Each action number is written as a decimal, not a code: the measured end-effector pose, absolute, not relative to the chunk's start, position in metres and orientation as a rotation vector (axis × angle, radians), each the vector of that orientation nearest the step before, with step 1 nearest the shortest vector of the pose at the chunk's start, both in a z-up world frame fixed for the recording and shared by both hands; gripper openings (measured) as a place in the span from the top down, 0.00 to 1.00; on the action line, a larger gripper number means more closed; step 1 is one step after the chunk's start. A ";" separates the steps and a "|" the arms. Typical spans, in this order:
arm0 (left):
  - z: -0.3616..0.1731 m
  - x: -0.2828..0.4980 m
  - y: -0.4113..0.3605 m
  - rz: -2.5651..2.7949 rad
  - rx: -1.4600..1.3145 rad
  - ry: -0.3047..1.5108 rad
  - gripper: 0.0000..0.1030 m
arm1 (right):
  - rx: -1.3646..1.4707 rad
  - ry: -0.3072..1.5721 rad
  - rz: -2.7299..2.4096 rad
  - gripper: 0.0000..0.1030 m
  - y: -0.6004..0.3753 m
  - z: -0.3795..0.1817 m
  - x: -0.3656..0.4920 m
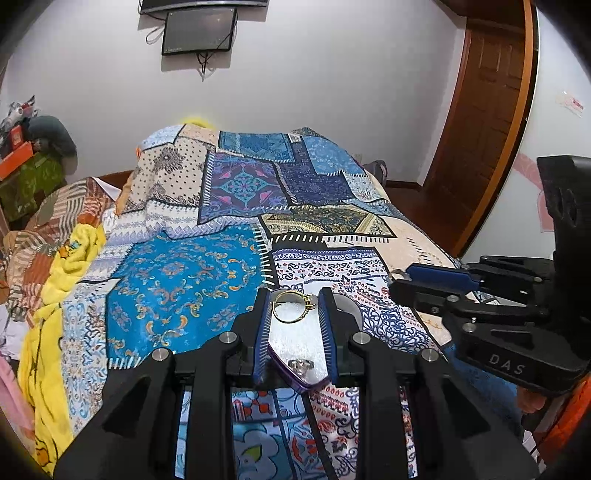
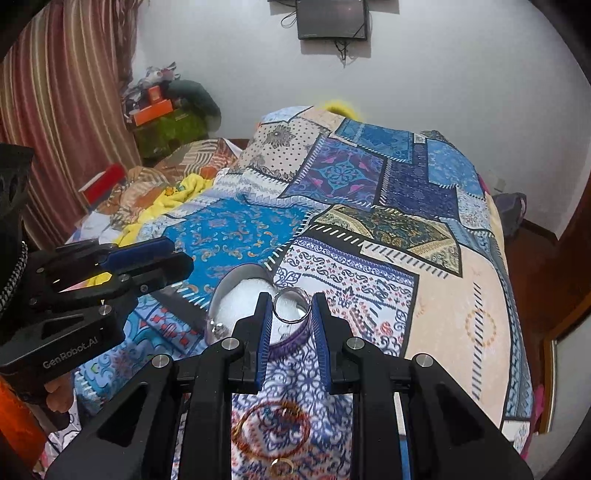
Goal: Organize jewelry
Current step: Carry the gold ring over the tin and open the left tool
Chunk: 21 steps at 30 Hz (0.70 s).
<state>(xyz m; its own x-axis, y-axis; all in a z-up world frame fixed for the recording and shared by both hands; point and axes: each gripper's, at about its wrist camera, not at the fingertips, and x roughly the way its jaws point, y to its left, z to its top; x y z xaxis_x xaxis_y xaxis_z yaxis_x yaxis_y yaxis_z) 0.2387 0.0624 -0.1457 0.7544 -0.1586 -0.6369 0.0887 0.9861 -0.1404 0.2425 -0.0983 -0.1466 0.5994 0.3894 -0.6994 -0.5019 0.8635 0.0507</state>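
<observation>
A small purple-rimmed jewelry box (image 1: 295, 343) with a white lining lies on the patchwork bedspread (image 1: 184, 273). My left gripper (image 1: 295, 302) is shut on a gold ring (image 1: 293, 306) held over the box; a silver ring (image 1: 301, 365) lies in the box's near end. My right gripper (image 2: 291, 304) is shut on a silver ring (image 2: 291, 304) above the box (image 2: 243, 295). Thin bangles (image 2: 271, 428) and a small gold ring (image 2: 281, 466) lie on the bedspread under the right gripper. Each gripper shows in the other's view: the right (image 1: 402, 280), the left (image 2: 177, 254).
Crumpled yellow and striped cloths (image 1: 55, 266) lie at the bed's left side. Boxes and clutter (image 2: 162, 110) are stacked by the curtain. A wooden door (image 1: 487, 110) stands at the right; a dark screen (image 1: 199, 31) hangs on the wall.
</observation>
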 end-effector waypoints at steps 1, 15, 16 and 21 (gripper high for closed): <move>-0.148 0.242 0.063 -0.137 -0.106 0.711 0.76 | -0.161 0.776 0.525 0.81 -0.097 -0.148 0.245; -0.186 0.275 0.069 -0.195 -0.128 0.829 0.76 | -0.251 0.897 0.607 0.81 -0.075 -0.182 0.268; -0.188 0.276 0.069 -0.197 -0.126 0.834 0.76 | -0.255 0.902 0.609 0.81 -0.074 -0.184 0.269; -0.193 0.280 0.071 -0.208 -0.131 0.851 0.76 | -0.279 0.919 0.614 0.81 -0.070 -0.190 0.272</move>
